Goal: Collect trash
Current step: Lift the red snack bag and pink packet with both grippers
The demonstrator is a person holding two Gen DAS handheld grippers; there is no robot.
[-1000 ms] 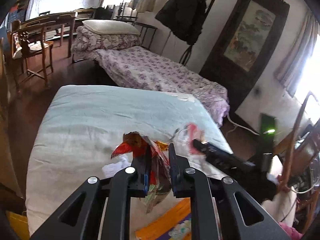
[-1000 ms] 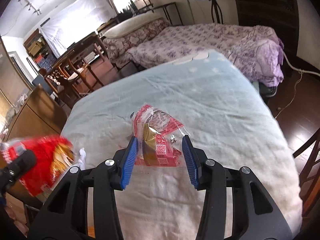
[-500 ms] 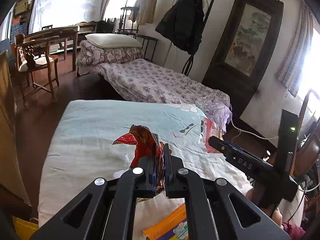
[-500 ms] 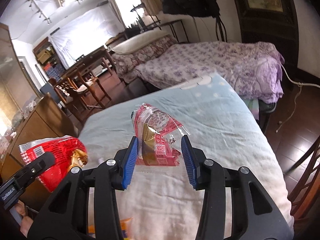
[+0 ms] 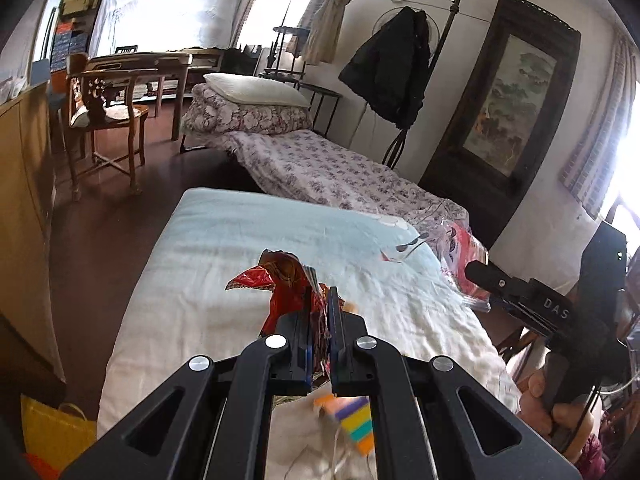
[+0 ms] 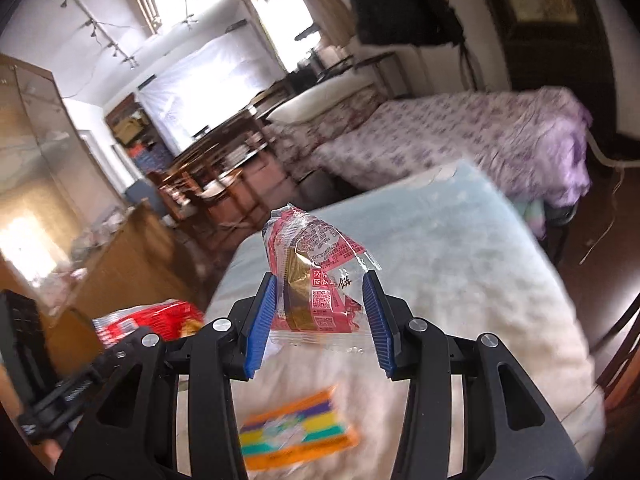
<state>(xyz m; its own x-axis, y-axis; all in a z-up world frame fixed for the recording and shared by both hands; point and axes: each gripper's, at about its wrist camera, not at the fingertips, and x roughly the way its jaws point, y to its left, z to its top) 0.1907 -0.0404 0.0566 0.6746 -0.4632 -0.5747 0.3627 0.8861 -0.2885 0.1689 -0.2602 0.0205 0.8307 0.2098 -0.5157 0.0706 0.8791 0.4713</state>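
Left tongs (image 5: 319,320) pressed together on crumpled red foil wrapper (image 5: 288,284), above bed (image 5: 224,248), right tongs (image 6: 320,312) pinching clear-and-red snack packet (image 6: 316,276), right tongs at 3 o'clock of left, striped orange card (image 6: 296,428) on bed at 6 o'clock.

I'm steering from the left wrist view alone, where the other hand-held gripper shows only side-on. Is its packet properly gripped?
Observer: Yes. In the right wrist view the right hand-held gripper has both blue pads against the pink-and-clear wrapper, which hangs clear of the bed.
Operator: Is anything inside that wrapper?
Observer: A brown-gold piece shows through the film, beside printed square codes. I cannot tell whether it is food.
Operator: And my own catch, seen from over there?
Observer: The red bag bulges out wide, with a yellowish patch on its face, though it is blurred.
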